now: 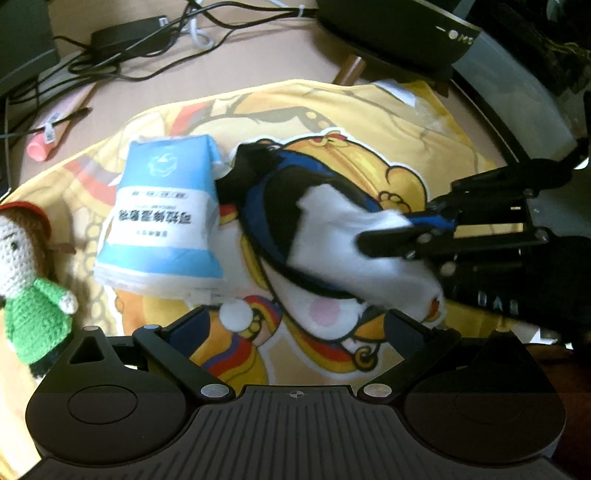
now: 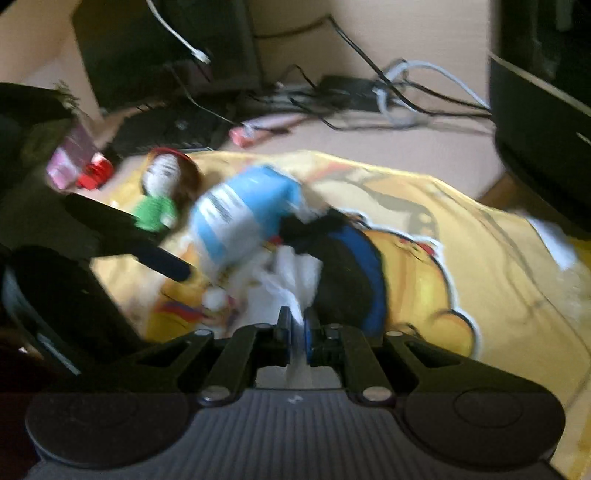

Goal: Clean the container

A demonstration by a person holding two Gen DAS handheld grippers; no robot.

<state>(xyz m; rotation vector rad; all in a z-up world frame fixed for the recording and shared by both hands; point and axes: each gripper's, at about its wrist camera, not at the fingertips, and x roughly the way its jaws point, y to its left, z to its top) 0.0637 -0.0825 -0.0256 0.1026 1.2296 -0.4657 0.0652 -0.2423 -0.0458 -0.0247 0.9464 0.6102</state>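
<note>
A black container with a blue rim (image 1: 280, 192) lies on the yellow cartoon cloth (image 1: 424, 122); it also shows in the right wrist view (image 2: 351, 266). My right gripper (image 1: 384, 236) is shut on a white tissue (image 1: 354, 251) and presses it into the container's inside; the tissue shows between its fingers in its own blurred view (image 2: 291, 288). My left gripper (image 1: 295, 325) is open just in front of the container, holding nothing; one of its fingers (image 2: 162, 262) shows in the right wrist view.
A blue and white tissue pack (image 1: 166, 218) lies left of the container. A crocheted doll in green (image 1: 29, 280) lies at the far left. A pink tube (image 1: 55, 129), cables (image 1: 122, 62) and black devices (image 1: 399, 33) lie beyond the cloth.
</note>
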